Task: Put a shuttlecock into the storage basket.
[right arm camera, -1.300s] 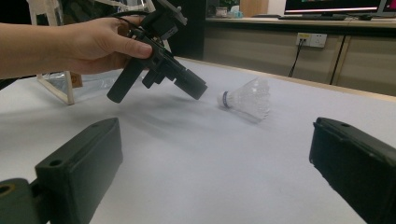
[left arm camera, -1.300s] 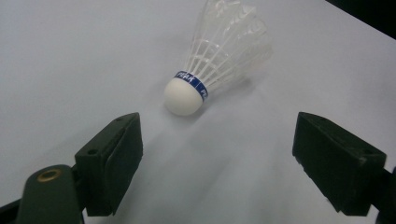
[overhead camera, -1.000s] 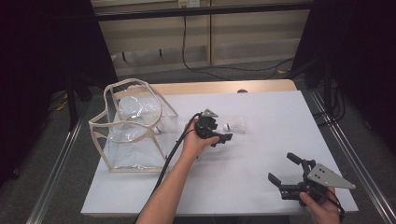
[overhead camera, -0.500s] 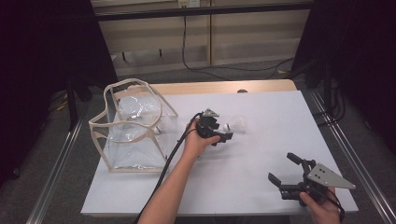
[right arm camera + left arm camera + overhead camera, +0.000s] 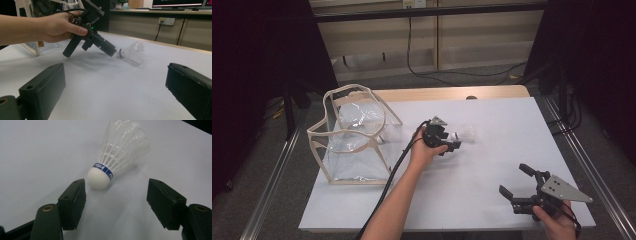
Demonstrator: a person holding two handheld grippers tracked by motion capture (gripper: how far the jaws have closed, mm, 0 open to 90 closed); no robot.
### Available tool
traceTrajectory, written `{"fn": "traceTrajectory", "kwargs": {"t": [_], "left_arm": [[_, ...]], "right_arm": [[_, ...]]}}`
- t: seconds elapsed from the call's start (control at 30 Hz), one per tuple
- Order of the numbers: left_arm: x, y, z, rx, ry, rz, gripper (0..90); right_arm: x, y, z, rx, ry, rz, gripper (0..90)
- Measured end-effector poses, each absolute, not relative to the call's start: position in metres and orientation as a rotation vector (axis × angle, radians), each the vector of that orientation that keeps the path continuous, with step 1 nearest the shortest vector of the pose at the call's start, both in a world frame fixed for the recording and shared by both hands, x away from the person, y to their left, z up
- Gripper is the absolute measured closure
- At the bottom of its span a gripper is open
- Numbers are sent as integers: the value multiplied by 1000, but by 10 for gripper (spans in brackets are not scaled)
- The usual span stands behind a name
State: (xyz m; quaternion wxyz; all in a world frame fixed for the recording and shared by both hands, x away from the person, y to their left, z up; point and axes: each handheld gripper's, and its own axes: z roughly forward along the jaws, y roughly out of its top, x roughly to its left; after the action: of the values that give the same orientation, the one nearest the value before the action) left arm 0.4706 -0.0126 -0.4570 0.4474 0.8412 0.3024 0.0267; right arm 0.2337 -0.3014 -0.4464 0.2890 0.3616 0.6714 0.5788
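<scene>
A white table [image 5: 492, 165] takes up most of the high view, and near its left edge stands a clear plastic bag [image 5: 354, 135] with beige trim, its mouth open upward. At the table's near right corner the right gripper [image 5: 518, 181] is held low in a hand, its jaws spread wide with nothing between them; its own view looks across the bare tabletop toward the other hand. Near the middle of the table the left gripper [image 5: 453, 141] points at a white shuttlecock [image 5: 464, 134] lying on its side just to the right of the bag. In the left gripper view the jaws have just been closing and now stand at a middling gap, one on either side of the shuttlecock's [image 5: 117, 157] round cork base, the left jaw just beside the cork, the right jaw well clear, neither pressing on it. A blue band [image 5: 103, 170] circles the base beneath the feather skirt.
</scene>
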Motion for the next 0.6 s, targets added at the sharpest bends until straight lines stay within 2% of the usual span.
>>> {"fn": "traceTrajectory", "kwargs": {"t": [0.6], "left_arm": [[478,-16,-463,2084,755,75,350]], "right_arm": [[233,-302,-447,970,1791,1548,24]]}}
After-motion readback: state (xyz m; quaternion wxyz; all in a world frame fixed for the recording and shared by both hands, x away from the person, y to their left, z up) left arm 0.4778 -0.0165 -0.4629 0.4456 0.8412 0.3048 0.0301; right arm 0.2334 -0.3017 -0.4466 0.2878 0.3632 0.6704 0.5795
